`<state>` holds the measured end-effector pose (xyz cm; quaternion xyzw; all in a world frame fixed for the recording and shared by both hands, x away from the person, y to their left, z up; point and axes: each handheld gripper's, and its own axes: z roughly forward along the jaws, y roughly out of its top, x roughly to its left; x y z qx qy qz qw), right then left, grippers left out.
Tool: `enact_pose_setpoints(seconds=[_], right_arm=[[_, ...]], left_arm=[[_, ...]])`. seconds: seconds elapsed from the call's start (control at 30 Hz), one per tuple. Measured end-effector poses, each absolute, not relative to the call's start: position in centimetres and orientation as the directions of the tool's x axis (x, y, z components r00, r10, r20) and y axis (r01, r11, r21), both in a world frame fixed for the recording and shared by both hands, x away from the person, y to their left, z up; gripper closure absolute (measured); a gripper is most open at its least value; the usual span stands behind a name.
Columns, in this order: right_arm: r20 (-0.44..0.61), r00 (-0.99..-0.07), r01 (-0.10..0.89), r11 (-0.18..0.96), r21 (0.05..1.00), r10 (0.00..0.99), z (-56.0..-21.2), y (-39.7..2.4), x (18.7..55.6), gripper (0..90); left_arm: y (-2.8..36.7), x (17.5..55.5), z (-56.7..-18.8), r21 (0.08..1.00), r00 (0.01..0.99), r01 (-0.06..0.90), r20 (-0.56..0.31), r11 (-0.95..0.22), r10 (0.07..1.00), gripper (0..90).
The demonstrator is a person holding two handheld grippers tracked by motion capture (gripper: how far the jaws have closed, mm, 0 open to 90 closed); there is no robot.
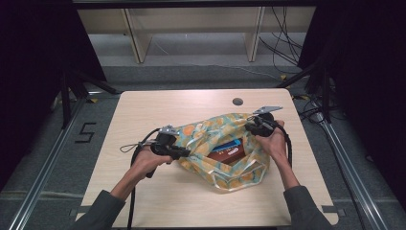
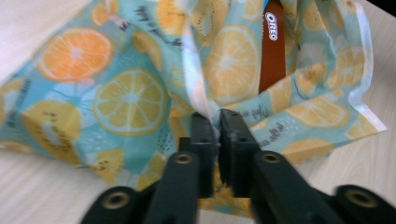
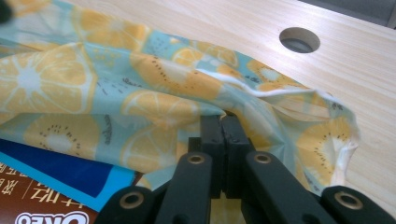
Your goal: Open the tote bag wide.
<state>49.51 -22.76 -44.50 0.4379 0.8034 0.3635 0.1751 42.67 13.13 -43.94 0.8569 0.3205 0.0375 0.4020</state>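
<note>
A: So where is the teal cloth bag printed with orange and kiwi slices (image 1: 218,151)?

B: Centre of the high view, lying on the pale wooden table (image 1: 143,112), its mouth spread between the two grippers. Inside it sits a brown Oreo box (image 1: 229,154) with a blue packet (image 1: 230,143) just above it.

A: And the left gripper (image 1: 181,152)?

B: Left of centre, at the bag's left edge. In the left gripper view its black jaws are nearly together with a fold of the cloth pinched between them.

A: The right gripper (image 1: 253,125)?

B: Right of centre, at the bag's upper right corner. In the right gripper view its jaws are pressed tight on the hem there; the round cable hole (image 3: 299,39) in the table shows at the upper right.
</note>
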Motion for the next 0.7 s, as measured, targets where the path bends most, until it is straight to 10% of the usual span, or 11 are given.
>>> enact_pose_setpoints(seconds=[0.3, 0.57, 0.7], right_arm=[[0.077, -0.549, 0.595, 0.324, 0.736, 0.832, -44.7, -23.2, 49.6, 90.0], [0.055, -0.561, 0.577, 0.343, 0.741, 0.826, -44.2, -23.3, 49.5, 90.0], [0.089, -0.553, 0.597, 0.32, 0.736, 0.828, -44.0, -23.2, 49.3, 89.6]], left_arm=[[17.9, 41.6, -47.1, 0.653, 0.763, 0.574, -0.206, -0.495, 0.613, 86.1], [17.5, 41.3, -42.2, 0.762, 0.722, 0.528, -0.17, -0.376, 0.671, 45.8], [15.0, 41.0, -38.0, 0.835, 0.75, 0.429, -0.116, -0.345, 0.651, 44.8]])
